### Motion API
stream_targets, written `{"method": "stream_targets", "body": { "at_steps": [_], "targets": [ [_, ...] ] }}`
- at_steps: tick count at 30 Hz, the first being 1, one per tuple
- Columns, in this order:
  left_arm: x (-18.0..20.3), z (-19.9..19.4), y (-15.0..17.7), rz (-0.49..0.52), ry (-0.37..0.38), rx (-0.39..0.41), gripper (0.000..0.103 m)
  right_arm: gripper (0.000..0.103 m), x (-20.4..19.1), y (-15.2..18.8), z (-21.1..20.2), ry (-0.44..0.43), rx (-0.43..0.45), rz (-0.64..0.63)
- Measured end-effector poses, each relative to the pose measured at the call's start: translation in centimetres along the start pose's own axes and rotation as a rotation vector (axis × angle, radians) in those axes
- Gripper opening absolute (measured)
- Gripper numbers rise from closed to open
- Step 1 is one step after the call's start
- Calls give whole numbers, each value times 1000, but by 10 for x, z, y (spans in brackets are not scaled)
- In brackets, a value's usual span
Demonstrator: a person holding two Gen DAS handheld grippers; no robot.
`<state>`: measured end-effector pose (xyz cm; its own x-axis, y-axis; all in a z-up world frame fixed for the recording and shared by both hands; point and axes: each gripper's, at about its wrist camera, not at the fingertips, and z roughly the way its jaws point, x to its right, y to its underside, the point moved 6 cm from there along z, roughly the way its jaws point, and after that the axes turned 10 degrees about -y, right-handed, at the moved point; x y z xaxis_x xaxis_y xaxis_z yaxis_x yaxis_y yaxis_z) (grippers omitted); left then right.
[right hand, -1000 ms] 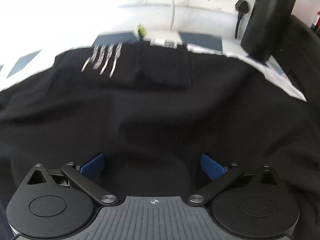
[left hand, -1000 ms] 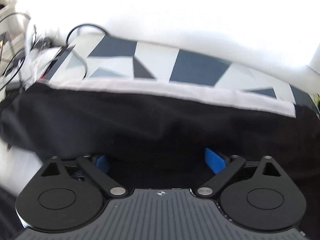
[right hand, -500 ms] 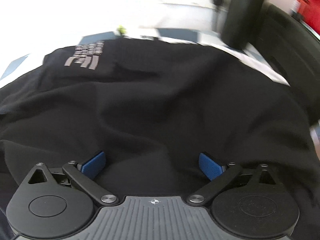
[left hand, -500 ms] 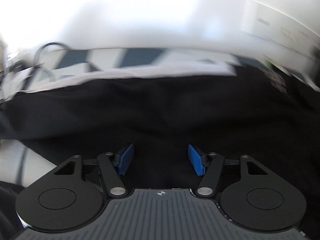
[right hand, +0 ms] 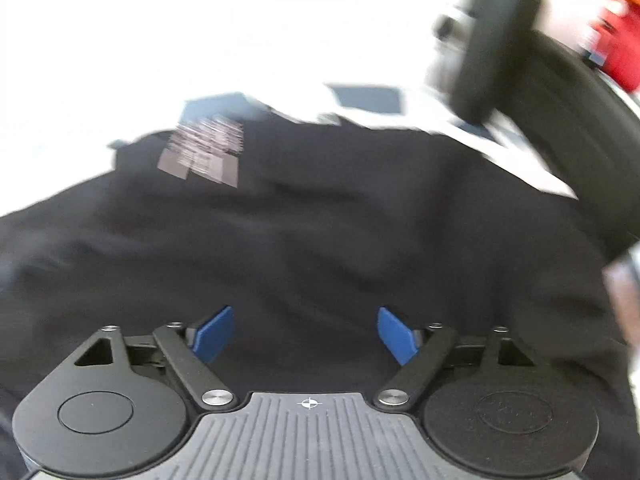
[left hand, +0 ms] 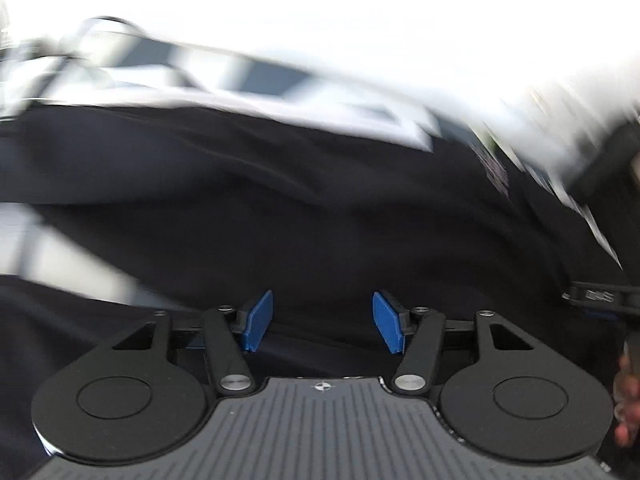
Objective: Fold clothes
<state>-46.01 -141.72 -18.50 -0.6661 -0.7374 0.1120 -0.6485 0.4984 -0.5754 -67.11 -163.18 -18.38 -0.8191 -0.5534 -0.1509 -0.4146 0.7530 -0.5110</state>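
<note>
- Since a second ago the left gripper (left hand: pixel 322 322) has narrowed its gap from wide to moderate and its view has swung right, so the pale print on the black garment (left hand: pixel 320 216) now shows at that view's right edge; the right gripper (right hand: pixel 306 334) has closed in a little too, and its view has tilted and blurred.
- Left side: the left gripper's blue pads (left hand: pixel 258 320) stand apart with nothing between them, low over the near part of the cloth. White surface shows at the left, where the garment's edge runs.
- Middle: the garment lies spread and rumpled over the patterned grey-and-white cover (left hand: pixel 360 116), with soft ridges across its body. Whether any fold is in it, the blur hides.
- Right side: the right gripper is spread with nothing pinched, hovering over the garment (right hand: pixel 320 220) with the print (right hand: pixel 204 152) far ahead. A dark upright object (right hand: pixel 492 40) stands beyond the cloth.
- To do this well, I judge: slow both hands so the views settle, lower each pair of pads onto a hem or edge, not mid-panel, and pinch a single layer on each side.
- Risk: grabbing a ridge would bunch the cloth.
</note>
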Motion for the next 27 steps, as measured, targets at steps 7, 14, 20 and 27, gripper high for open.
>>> {"method": "stream_targets", "body": {
  "at_steps": [7,14,20,27],
  "targets": [
    [-140,17,-25,-267,-223,59,27,80,-71,-15,21,-68,-1,-32],
    [-189,46,-43,-271,-225,139,23,85,-85,-7,35,-19,5,45],
    [-207,60,-69,-344,-145,167,37,92,-79,-3,35,-1,26,73],
    [-200,71,-82,-243,-213,128,0,98,-69,-1,34,31,33,109]
  ]
}}
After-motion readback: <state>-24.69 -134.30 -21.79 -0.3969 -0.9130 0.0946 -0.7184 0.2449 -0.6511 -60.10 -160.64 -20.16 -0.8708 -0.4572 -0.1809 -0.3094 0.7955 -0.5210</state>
